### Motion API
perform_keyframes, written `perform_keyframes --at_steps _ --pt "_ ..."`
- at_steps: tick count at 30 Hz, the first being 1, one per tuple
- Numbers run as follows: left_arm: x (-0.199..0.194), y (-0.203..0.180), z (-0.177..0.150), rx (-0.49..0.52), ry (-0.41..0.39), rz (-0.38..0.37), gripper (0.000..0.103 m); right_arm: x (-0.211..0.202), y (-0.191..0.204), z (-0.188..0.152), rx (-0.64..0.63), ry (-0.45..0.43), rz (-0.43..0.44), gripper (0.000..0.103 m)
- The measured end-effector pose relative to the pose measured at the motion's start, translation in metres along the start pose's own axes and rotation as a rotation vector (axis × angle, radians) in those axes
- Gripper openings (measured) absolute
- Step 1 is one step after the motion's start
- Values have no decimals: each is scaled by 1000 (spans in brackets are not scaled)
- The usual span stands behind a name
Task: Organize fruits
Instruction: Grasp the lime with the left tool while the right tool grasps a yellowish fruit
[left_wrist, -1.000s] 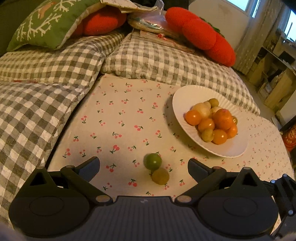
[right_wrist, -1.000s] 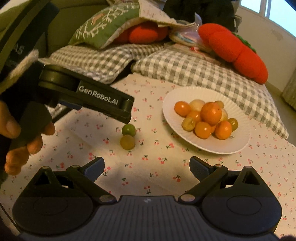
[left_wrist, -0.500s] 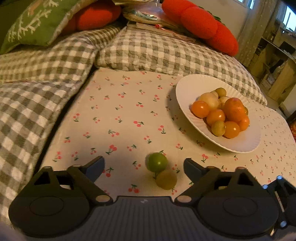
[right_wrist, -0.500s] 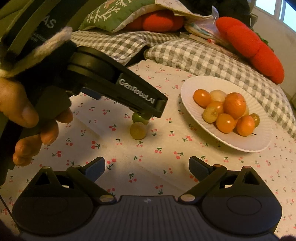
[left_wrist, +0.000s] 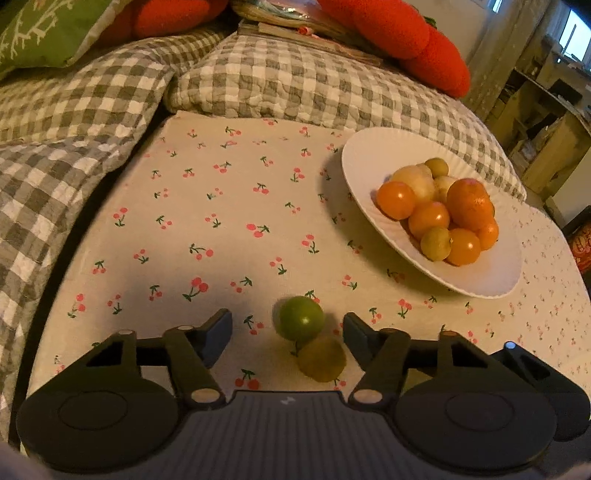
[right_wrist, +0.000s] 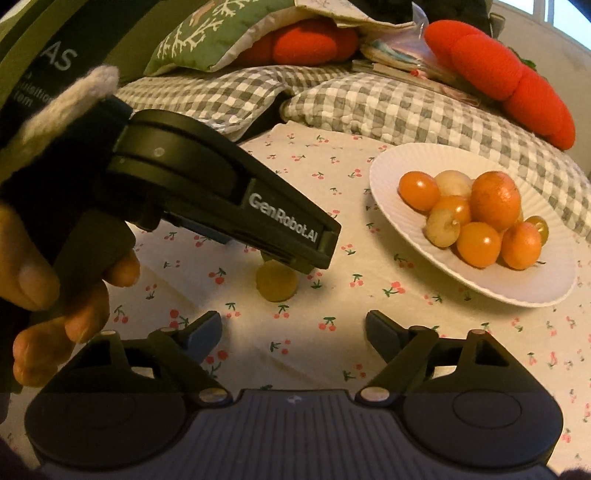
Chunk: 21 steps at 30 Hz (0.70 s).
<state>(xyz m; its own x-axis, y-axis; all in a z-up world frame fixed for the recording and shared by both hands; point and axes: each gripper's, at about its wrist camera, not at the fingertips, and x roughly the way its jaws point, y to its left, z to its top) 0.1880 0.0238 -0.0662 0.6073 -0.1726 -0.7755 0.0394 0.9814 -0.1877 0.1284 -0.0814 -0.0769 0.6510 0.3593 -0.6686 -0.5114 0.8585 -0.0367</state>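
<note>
Two small round fruits lie touching each other on the cherry-print cloth (left_wrist: 207, 206): a glossy green fruit (left_wrist: 301, 317) and, just nearer the camera, a duller yellow-green fruit (left_wrist: 322, 358) with a matte skin. In the left wrist view the left gripper (left_wrist: 288, 326) stands over them with its jaws released; they have just been closing, and the green fruit sits between the fingertips without either pad touching it. To the right, well apart from the pair, a white ribbed paper plate (left_wrist: 491, 280) holds a heap of shiny orange, pale yellow and yellow-green fruits (left_wrist: 436, 214). In the right wrist view the right gripper (right_wrist: 293, 326) also has its jaws released and has just been closing, with only bare cloth between them; the yellow-green fruit lies just beyond. The left gripper's black body crosses that view, held by a hand (right_wrist: 55, 280), and reads "GenRobot.AI" in white letters. Behind lie grey checked pillows (left_wrist: 295, 81) and red plush cushions (left_wrist: 399, 33).
</note>
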Motion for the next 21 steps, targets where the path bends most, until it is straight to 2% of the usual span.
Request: perform_keyframes --at_steps 2,5,10,14,19,21 --pt "2 -1 0 6 -4 3 56 2 -1 -1 6 -10 2 77" --pt "2 1 1 -1 -5 -17 47 4 0 -1 -1 -33 -9 73" --pt "4 3 2 -5 -3 -22 22 8 1 -3 -5 -65 -4 67" --pt "4 6 3 -21 -2 -27 20 10 2 -3 -8 -81 6 61" --pt "4 7 3 -31 -4 -25 20 10 6 -2 -25 -82 15 45" --pt "3 6 3 -28 -6 -22 20 10 7 -1 -29 -83 17 41"
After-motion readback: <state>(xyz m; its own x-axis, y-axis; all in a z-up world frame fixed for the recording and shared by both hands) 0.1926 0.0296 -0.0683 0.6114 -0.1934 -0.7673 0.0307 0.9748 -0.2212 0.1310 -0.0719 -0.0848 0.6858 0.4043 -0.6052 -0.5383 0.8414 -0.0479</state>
